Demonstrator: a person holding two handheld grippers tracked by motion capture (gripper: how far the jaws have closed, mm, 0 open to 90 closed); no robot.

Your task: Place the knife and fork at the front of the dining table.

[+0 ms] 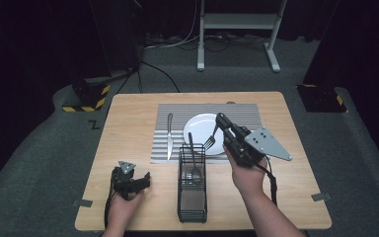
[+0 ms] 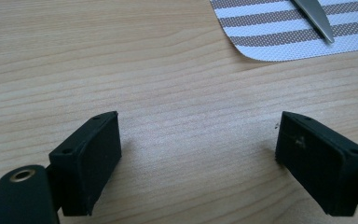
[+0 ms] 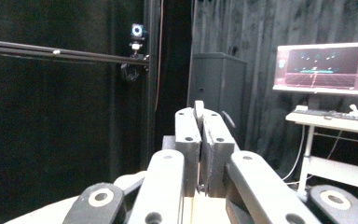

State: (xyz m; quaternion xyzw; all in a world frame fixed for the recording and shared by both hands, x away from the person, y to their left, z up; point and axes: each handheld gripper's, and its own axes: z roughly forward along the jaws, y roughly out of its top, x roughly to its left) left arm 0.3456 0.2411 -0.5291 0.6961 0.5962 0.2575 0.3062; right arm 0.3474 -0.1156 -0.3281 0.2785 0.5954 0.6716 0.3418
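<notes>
Right gripper (image 1: 220, 120) jaws clamp what looks like a fork (image 1: 210, 139); left gripper (image 2: 198, 154) jaws wide, empty

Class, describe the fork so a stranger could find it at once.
Start at the striped placemat on the wooden table. Above the white plate there, the right gripper holds the fork, tines hanging downward. Unlike the knife, it is off the mat.
</notes>
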